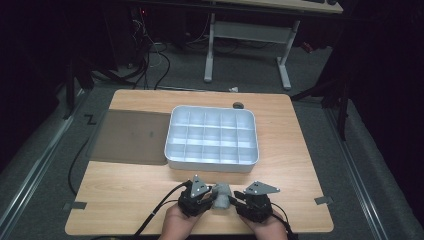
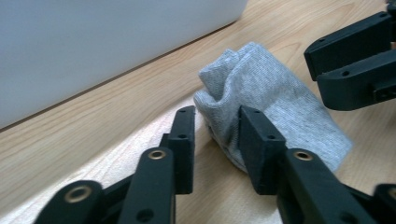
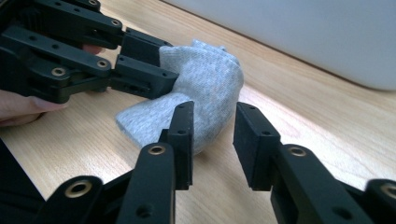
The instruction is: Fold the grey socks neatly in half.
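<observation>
At the near edge of the bench [image 1: 125,200], the folded grey sock [image 1: 221,196] lies between both tools, its long axis running toward the white tray [image 1: 212,162]. The left tool [image 1: 200,202] and right tool [image 1: 239,201] both stand half-open, gripping nothing, equally close.

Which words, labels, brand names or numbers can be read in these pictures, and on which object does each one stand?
None: no readable text stands on the grey sock, the white divided tray, the wooden table, the dark mat or the black grippers, left and right.
</observation>
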Demonstrator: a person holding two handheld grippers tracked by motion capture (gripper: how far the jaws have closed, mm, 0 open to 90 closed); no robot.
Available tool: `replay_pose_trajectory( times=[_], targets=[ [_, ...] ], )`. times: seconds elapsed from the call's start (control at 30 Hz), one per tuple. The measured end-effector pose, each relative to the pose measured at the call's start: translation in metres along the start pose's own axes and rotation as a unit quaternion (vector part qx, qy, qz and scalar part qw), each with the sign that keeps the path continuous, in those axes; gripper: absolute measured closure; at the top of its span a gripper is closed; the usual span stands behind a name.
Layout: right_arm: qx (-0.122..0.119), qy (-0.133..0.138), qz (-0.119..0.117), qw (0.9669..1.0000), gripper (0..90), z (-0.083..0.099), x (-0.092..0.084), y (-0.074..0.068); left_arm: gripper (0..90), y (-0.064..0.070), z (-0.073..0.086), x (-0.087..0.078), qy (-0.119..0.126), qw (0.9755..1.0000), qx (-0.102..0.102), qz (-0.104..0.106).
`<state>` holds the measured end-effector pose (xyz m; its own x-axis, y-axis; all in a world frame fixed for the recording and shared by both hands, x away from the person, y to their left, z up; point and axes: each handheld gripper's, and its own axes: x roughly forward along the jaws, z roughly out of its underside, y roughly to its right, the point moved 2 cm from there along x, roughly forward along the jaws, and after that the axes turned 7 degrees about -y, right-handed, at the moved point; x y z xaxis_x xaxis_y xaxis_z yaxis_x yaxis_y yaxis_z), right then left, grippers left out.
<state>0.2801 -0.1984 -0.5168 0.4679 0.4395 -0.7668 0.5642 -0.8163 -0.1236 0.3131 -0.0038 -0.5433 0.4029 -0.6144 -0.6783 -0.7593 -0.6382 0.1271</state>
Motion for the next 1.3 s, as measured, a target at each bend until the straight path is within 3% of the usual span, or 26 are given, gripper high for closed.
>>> replay_pose_trajectory(
  times=[0.1, 0.2, 0.23, 0.5, 0.8, 0.87, 1.0, 1.17, 1.3],
  targets=[
    [0.022, -0.013, -0.018, 0.9995, 63.0, -0.001, -0.002, 0.004, 64.8, 0.001, 0.0, 0.0, -0.001, 1.0, 0.001, 0.001],
    [0.029, -0.025, -0.025, 0.999, 58.4, -0.002, -0.003, 0.005, 63.6, 0.002, 0.0, 0.0, -0.001, 1.0, 0.002, 0.004],
    [0.031, -0.035, -0.037, 0.9982, 54.3, -0.004, -0.003, 0.005, 63.4, 0.003, 0.0, 0.001, -0.001, 1.0, 0.002, 0.005],
    [0.054, -0.077, -0.048, 0.9944, 42.1, -0.008, 0.007, 0.003, 62.9, 0.006, 0.0, 0.002, -0.002, 0.9999, 0.005, 0.009],
    [0.046, -0.105, -0.057, 0.9917, 49.0, -0.014, 0.018, 0.003, 59.3, 0.002, 0.001, -0.003, -0.001, 0.9998, 0.007, 0.017],
    [0.04, -0.108, -0.056, 0.9918, 51.1, -0.016, 0.018, 0.003, 57.3, -0.001, 0.002, -0.012, 0.009, 0.9996, 0.01, 0.026],
    [0.039, -0.113, -0.056, 0.9913, 51.7, -0.017, 0.018, 0.002, 56.8, -0.001, 0.003, -0.02, 0.011, 0.9993, 0.023, 0.026],
    [0.035, -0.115, -0.056, 0.9912, 53.0, -0.018, 0.018, 0.002, 65.9, 0.002, 0.005, -0.003, -0.017, 0.9989, 0.038, 0.022],
    [0.039, -0.116, -0.054, 0.991, 52.9, -0.018, 0.015, 0.004, 68.8, 0.005, 0.003, 0.0, -0.021, 0.9988, 0.039, 0.023]
  ],
)
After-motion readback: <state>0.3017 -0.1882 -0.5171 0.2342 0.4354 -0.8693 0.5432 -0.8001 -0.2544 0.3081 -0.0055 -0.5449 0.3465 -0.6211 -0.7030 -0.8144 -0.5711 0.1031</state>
